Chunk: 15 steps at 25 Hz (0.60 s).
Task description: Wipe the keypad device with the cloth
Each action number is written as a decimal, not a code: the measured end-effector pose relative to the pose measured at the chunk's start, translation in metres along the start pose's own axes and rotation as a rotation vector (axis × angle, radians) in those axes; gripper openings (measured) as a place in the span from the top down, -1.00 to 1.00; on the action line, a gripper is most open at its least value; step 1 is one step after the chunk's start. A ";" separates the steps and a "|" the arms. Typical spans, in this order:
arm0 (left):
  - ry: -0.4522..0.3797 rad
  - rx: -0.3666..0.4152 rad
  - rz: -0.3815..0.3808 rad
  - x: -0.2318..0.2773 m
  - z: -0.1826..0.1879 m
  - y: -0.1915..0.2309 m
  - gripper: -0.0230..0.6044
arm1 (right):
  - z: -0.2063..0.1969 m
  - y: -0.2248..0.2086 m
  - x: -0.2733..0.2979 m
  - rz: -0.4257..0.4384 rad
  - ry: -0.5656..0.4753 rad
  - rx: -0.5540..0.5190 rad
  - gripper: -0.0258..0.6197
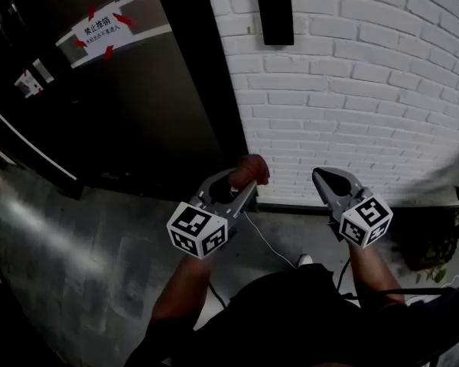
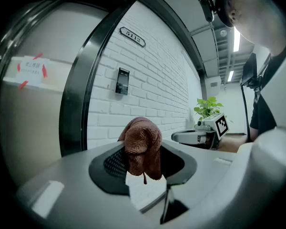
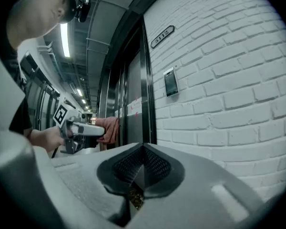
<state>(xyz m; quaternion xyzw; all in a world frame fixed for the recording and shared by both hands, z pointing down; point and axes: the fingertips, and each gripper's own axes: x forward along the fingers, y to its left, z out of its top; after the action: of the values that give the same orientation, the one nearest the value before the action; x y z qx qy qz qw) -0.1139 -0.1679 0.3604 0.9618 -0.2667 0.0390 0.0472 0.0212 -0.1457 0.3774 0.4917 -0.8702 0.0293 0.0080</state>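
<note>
Number plate point(image 2: 132, 36) "5112" high on the brick wall point(image 2: 152, 99); taped paper notice point(image 1: 105, 30) "禁止推销" on the dark door point(image 1: 138, 113)
</note>
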 end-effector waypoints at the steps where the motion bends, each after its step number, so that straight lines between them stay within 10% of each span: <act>1: -0.008 0.032 0.001 0.008 0.014 0.003 0.38 | 0.004 -0.007 0.003 0.004 -0.005 -0.009 0.95; 7: -0.066 0.206 0.048 0.051 0.106 0.023 0.39 | 0.014 -0.048 0.022 0.045 -0.024 -0.029 0.95; 15: -0.147 0.249 0.085 0.117 0.220 0.040 0.39 | 0.019 -0.079 0.041 0.135 -0.020 -0.041 0.95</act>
<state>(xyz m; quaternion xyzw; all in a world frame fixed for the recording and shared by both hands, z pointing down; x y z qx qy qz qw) -0.0240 -0.2860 0.1569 0.9484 -0.3028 0.0031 -0.0938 0.0679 -0.2225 0.3637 0.4321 -0.9018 0.0070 0.0073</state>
